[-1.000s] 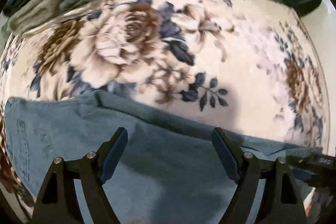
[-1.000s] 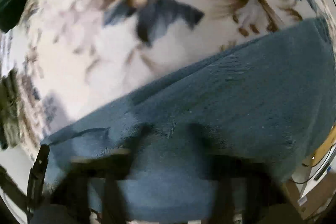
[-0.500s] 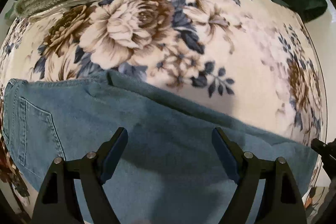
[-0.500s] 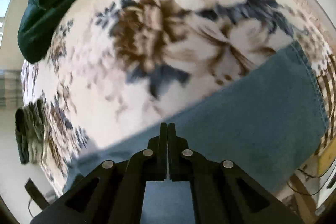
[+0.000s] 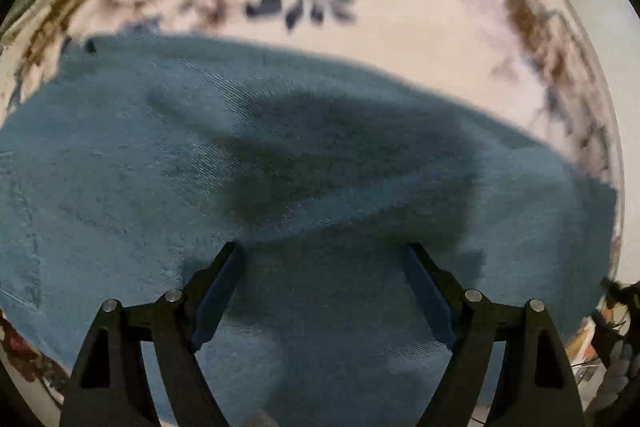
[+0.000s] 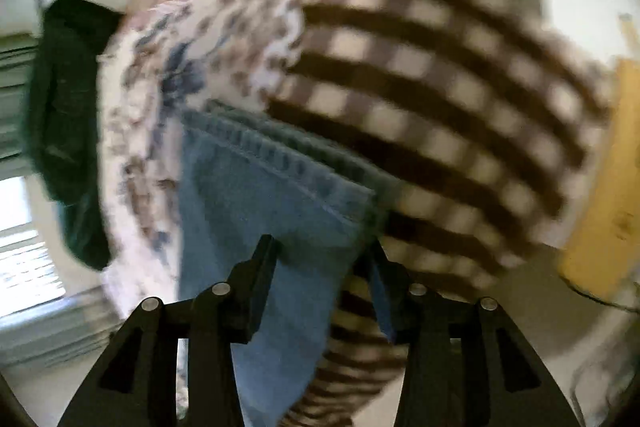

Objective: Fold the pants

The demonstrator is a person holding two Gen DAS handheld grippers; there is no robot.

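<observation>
Hovering spread, two hand-held grippers, left point(image 5: 322, 253) and right point(image 6: 322, 247), over one pair of jeans point(image 5: 280, 155).

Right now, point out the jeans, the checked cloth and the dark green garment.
jeans point(image 5: 280, 147): left wrist view, middle of the denim.
checked cloth point(image 6: 440, 99): right wrist view, striped centre.
dark green garment point(image 6: 64, 131): right wrist view, its middle.

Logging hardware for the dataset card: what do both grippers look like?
Same build: left gripper and right gripper have matte black angular fingers with triangular cut-outs, silver round bolt heads, and dark blue pads inside. No cables, markings or sleeves visible.
</observation>
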